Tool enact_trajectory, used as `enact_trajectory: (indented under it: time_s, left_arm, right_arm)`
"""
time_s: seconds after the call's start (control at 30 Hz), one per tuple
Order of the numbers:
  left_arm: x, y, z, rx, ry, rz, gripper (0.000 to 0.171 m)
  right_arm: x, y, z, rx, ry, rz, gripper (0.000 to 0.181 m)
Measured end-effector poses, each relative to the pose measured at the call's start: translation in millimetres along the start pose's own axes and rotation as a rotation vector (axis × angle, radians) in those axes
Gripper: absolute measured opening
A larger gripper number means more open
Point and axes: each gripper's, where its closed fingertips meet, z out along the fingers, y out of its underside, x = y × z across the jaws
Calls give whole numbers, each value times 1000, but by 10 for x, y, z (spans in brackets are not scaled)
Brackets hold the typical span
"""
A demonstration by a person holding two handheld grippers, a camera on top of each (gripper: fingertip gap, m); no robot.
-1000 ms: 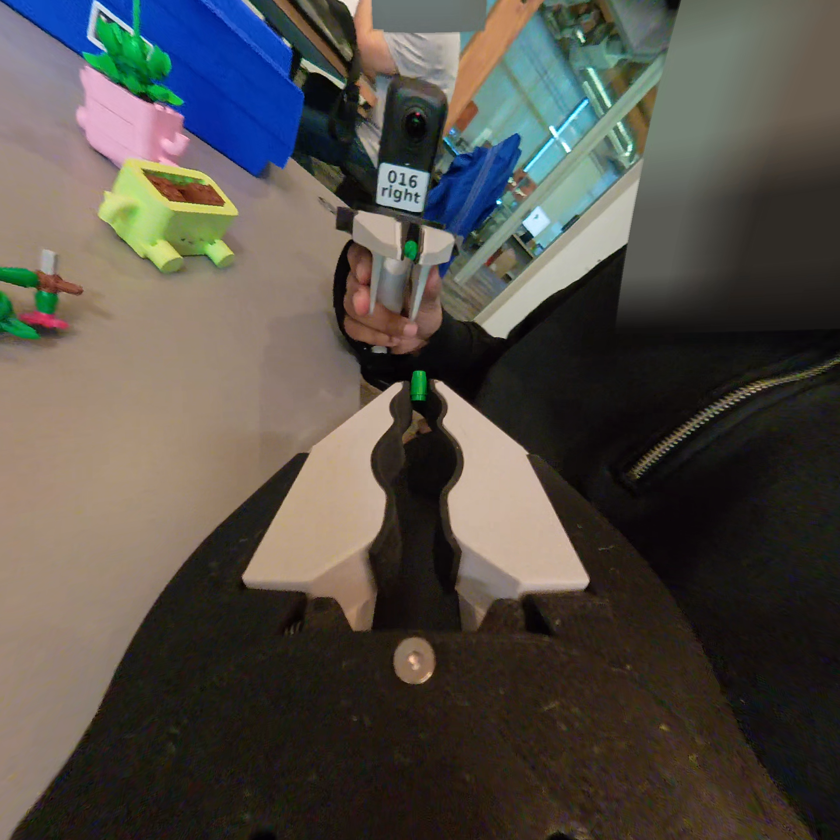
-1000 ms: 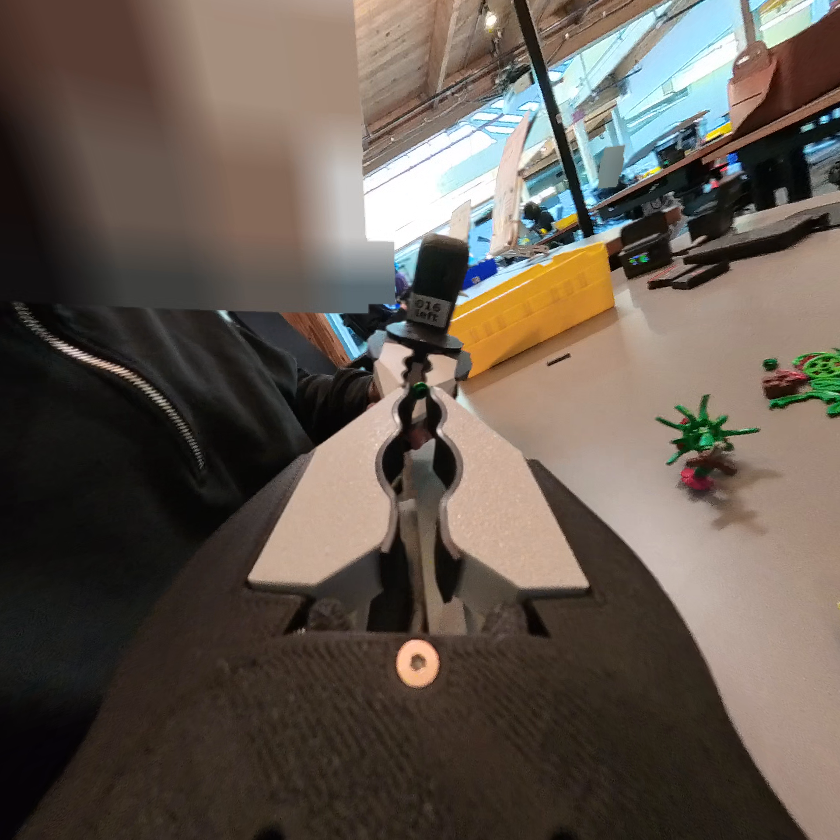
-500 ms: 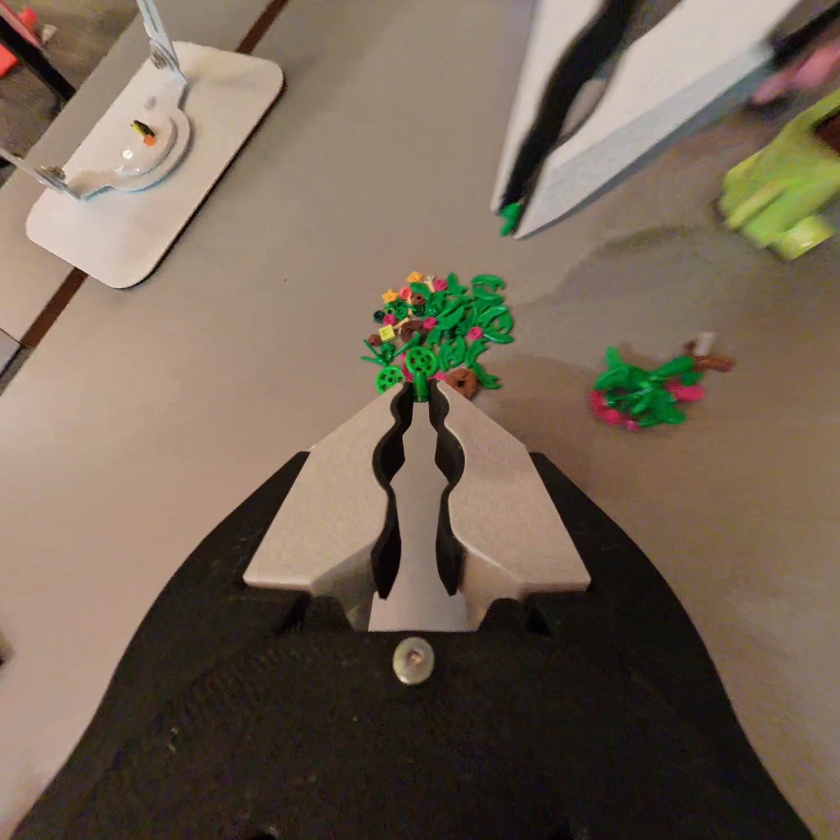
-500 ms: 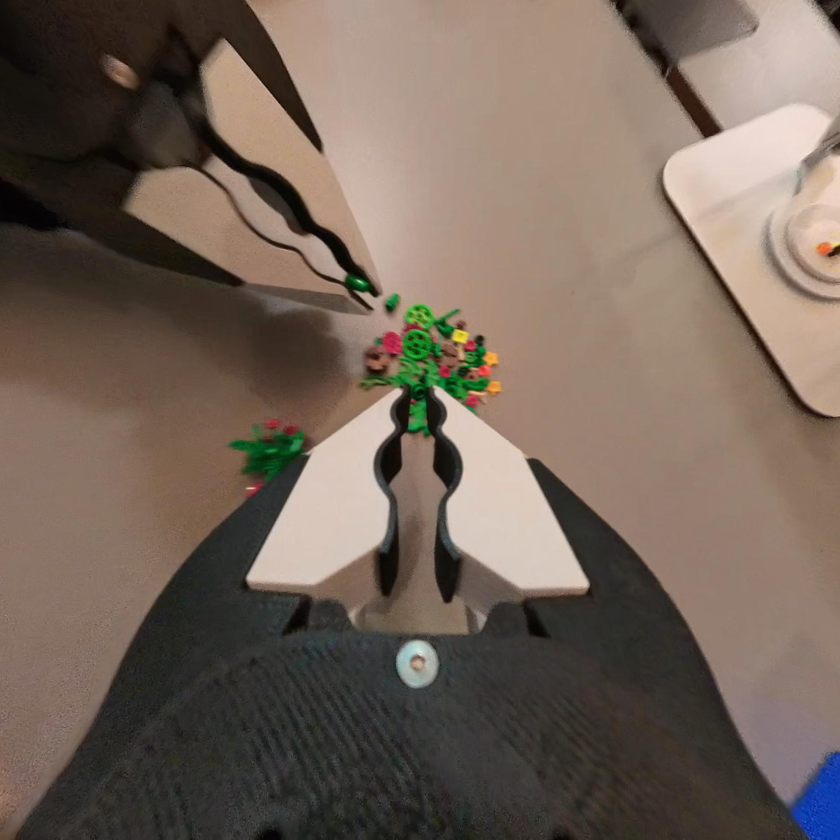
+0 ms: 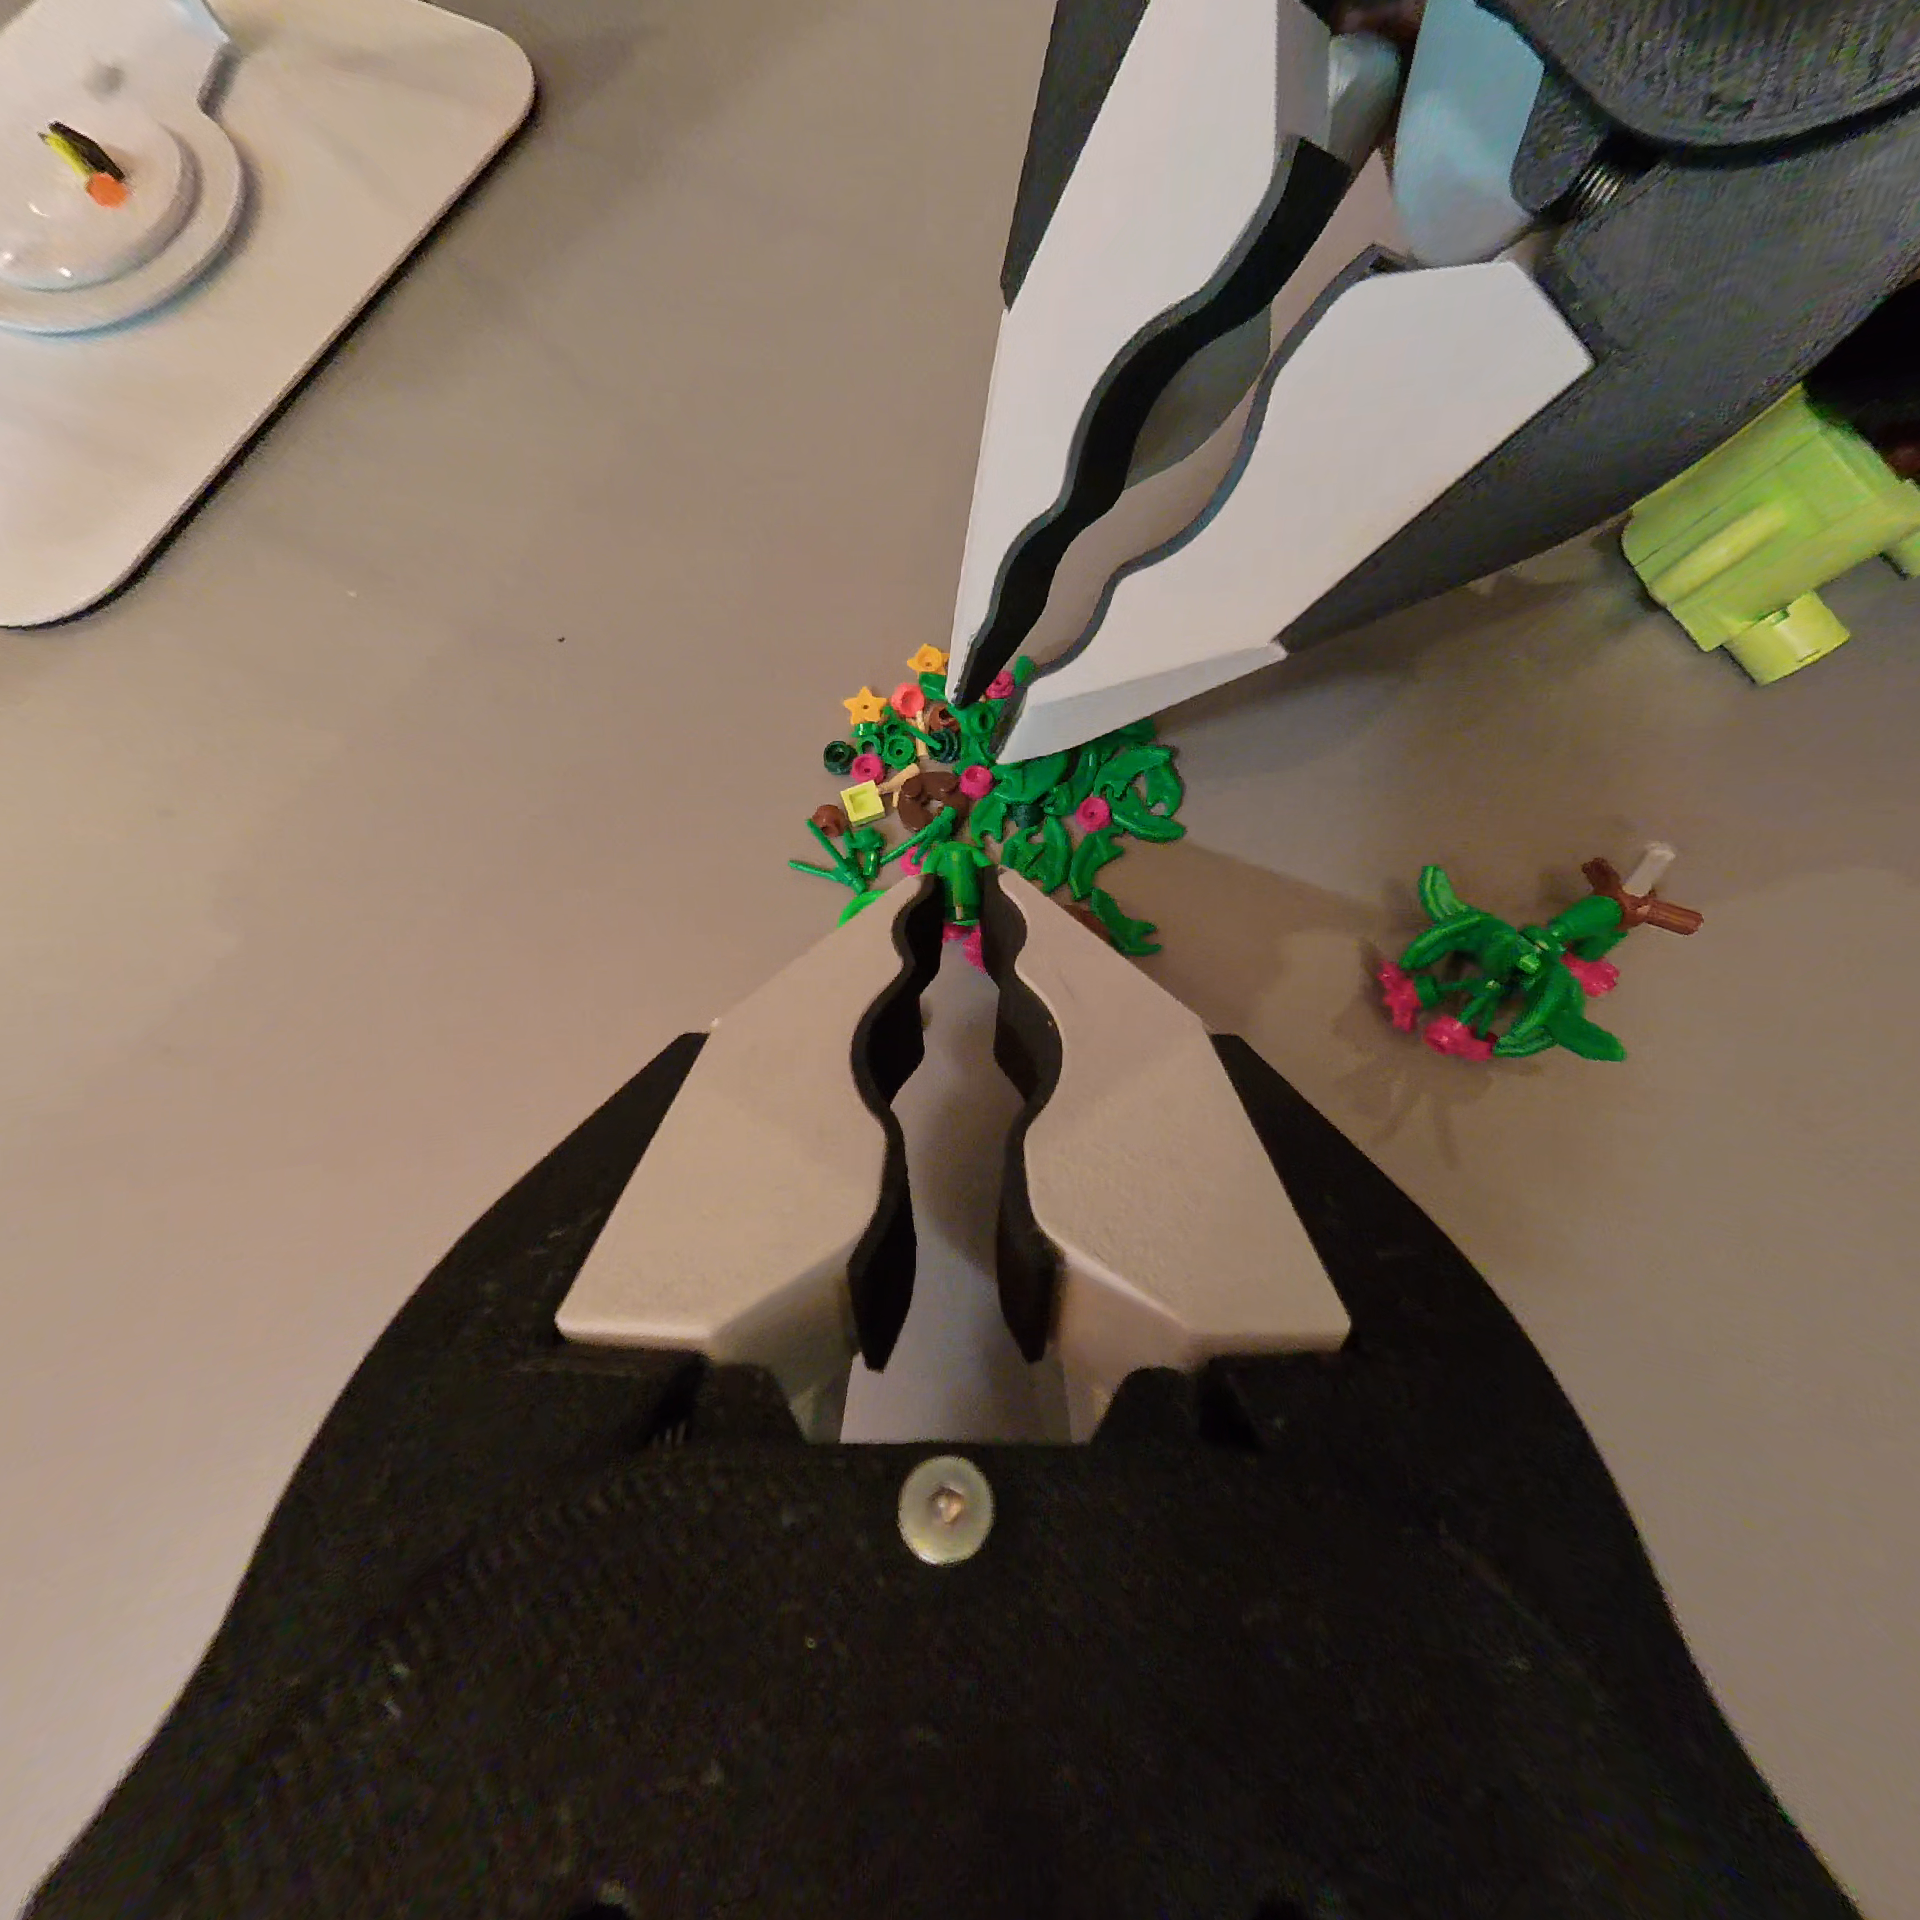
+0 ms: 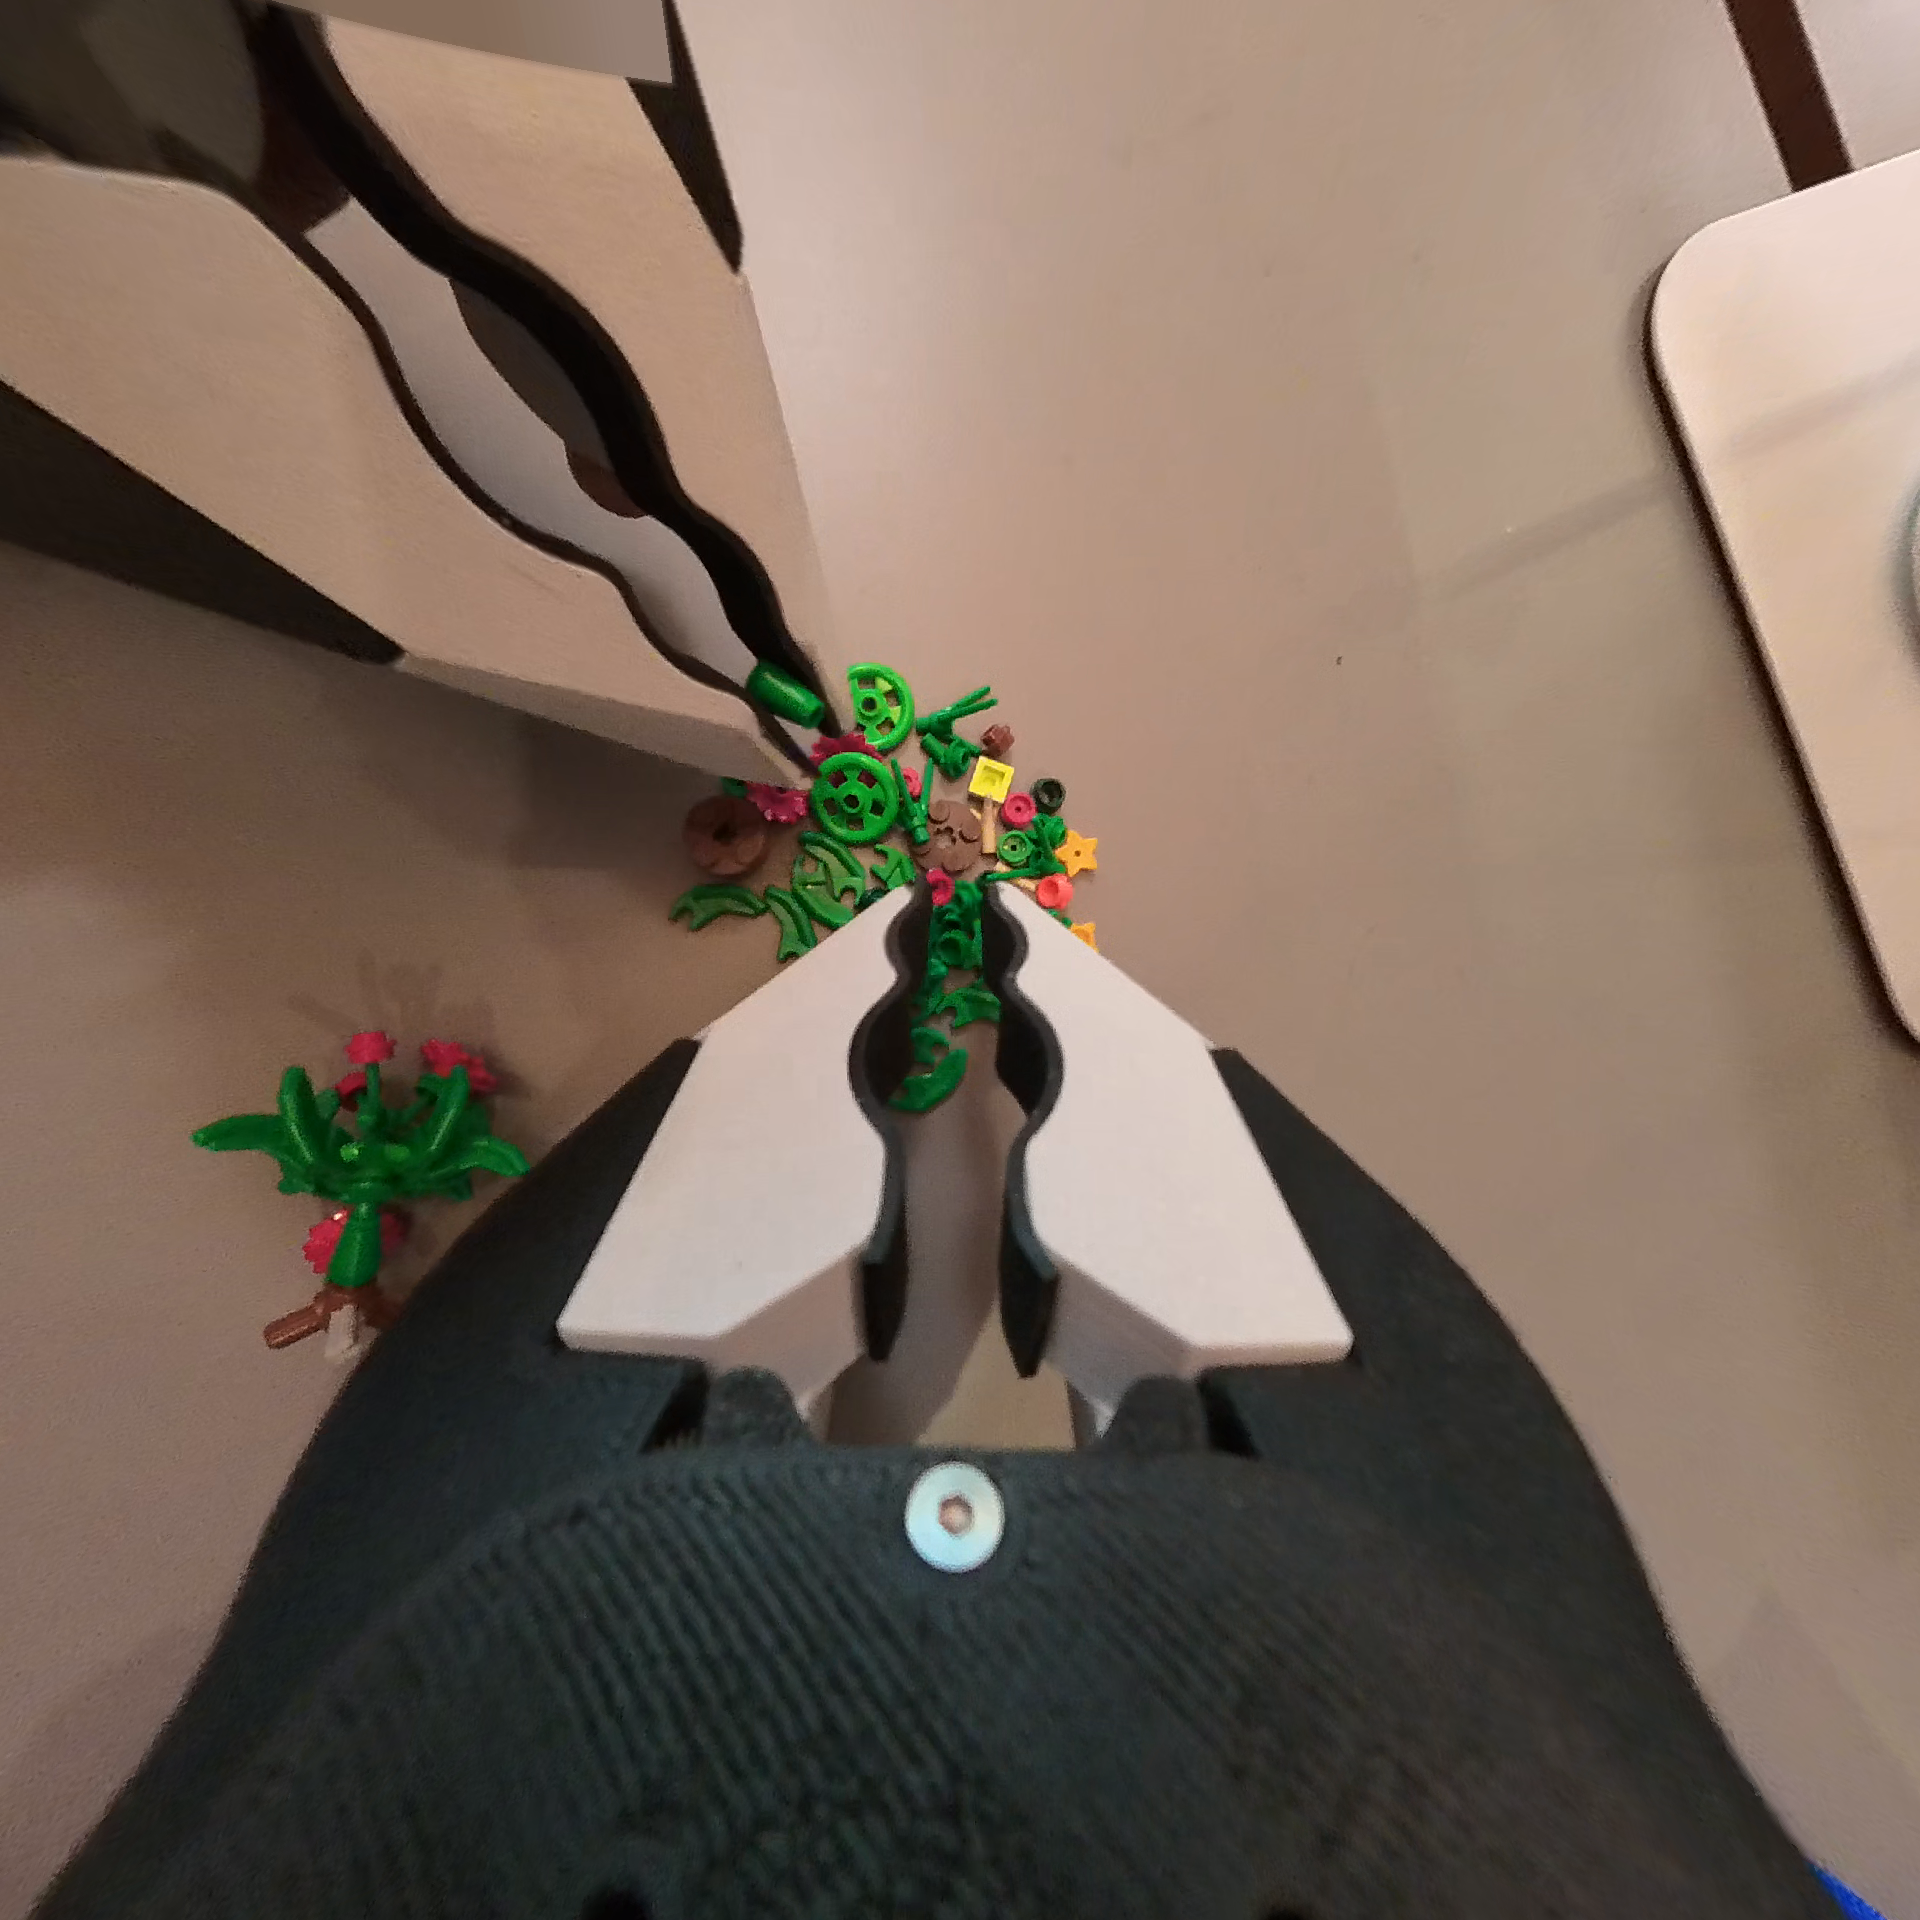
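Observation:
A pile of small toy-brick plant parts (image 5: 1049,805) (green leaves, pink flowers, brown and yellow bits) lies on the grey table; it also shows in the right wrist view (image 6: 852,800). My left gripper (image 5: 958,899) is shut on a small green peg (image 5: 958,878) just above the pile's near edge. It shows with the peg (image 6: 784,698) in the right wrist view (image 6: 816,750). My right gripper (image 6: 954,902) comes in from the other side with its tips down in the pile (image 5: 987,722). Its jaws are nearly closed on a small green piece that is hard to tell from the leaves below.
An assembled green sprig with pink flowers and a brown stem (image 5: 1507,966) lies beside the pile (image 6: 364,1132). A lime-green brick pot (image 5: 1766,520) sits behind the right gripper. A white base plate with a round dish (image 5: 260,260) lies off to the side (image 6: 1818,520). Only a small space, under 4 cm, lies between the two pairs of fingers. The lime-green brick pot (image 5: 1766,520) is about equally far from each gripper, around 15 cm.
A second ago both grippers were raised, facing each other in front of the person. Both have swung down over the pile, and the right one has sunk its tips into it.

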Motion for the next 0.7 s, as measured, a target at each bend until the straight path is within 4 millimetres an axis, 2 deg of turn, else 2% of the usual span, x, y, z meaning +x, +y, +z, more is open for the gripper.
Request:
enact_trajectory:
  time_s: [0.23, 0.43, 0.57, 0.7]
  left_arm:
    - [-15, -3, 64, -38, -34, 43, 3]
    - [-4, -29, 115, -93, -83, 129, 3]
    - [-23, -39, 159, -129, -105, 172, 4]
    - [-14, -47, 215, -162, -105, 186, 10]
  right_arm:
    - [-13, 112, -79, -65, -32, 109, 29]
    - [0, 177, -518, 0, 58, 139, 30]
    - [-138, 251, -846, 71, 112, 130, 24]
    - [-276, 335, -1043, 127, 134, 141, 20]
